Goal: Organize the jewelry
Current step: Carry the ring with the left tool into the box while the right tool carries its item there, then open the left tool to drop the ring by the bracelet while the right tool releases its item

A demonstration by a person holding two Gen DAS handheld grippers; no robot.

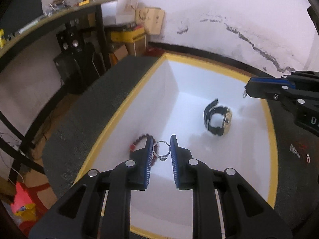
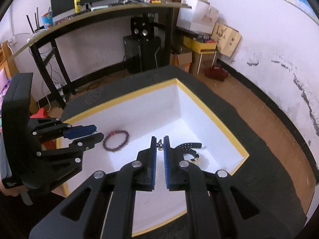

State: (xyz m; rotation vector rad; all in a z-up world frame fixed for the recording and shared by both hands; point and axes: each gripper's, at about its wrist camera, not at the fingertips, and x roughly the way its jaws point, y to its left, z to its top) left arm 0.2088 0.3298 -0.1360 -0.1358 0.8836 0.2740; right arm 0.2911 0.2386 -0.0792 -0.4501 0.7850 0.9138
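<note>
A white box with a yellow rim (image 1: 127, 103) (image 2: 219, 119) sits on a dark mat. Inside lie a black and gold watch (image 1: 218, 118) (image 2: 189, 149) and a red bead bracelet (image 1: 139, 139) (image 2: 116, 141). My left gripper (image 1: 161, 149) (image 2: 95, 133) is shut on a silver ring with a stone (image 1: 161, 151), held above the box. My right gripper (image 2: 160, 145) (image 1: 246, 93) is shut on a small metal piece with a chain (image 2: 160, 145) (image 1: 244, 94), also above the box.
A silver chain (image 1: 294, 151) and a small red and white piece (image 1: 308, 158) lie on the mat right of the box. A black desk (image 2: 99, 14), speakers (image 2: 141, 31) and cardboard boxes (image 2: 199, 59) stand beyond, by the white wall.
</note>
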